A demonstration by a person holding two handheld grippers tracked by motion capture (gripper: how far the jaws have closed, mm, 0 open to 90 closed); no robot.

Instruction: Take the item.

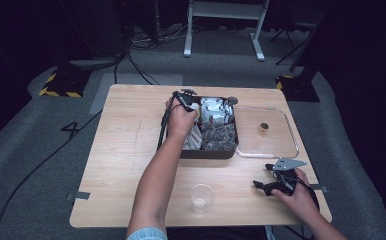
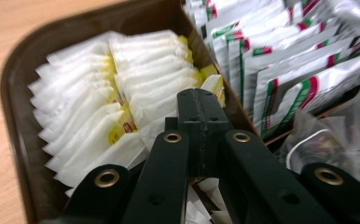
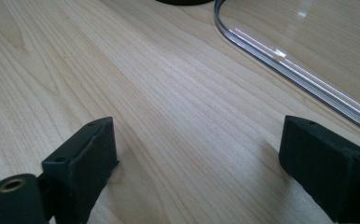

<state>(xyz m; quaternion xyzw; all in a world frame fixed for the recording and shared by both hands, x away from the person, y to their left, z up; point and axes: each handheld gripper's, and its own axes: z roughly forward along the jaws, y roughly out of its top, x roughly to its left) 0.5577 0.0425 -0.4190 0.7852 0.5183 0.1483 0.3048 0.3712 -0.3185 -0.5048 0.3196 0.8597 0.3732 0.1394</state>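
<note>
While the right gripper [image 1: 263,186] rests on the table [image 1: 121,165] at the near right, jaws spread wide and empty, the left gripper [image 2: 201,109] hangs over the far-left compartment of the brown tray [image 2: 17,79], jaws pressed together. Whether a tea bag [image 2: 141,100] is pinched I cannot tell. The white sachets stand packed on edge directly beneath its tips. The plastic cup [image 1: 201,198] waits near, between both hands.

The left gripper [image 2: 201,109], jaws closed, hangs over white tea bags [image 2: 117,88].

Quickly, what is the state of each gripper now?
Left gripper: shut over the tea bags; whether it holds one cannot be told.
Right gripper: open, holding nothing.
</note>
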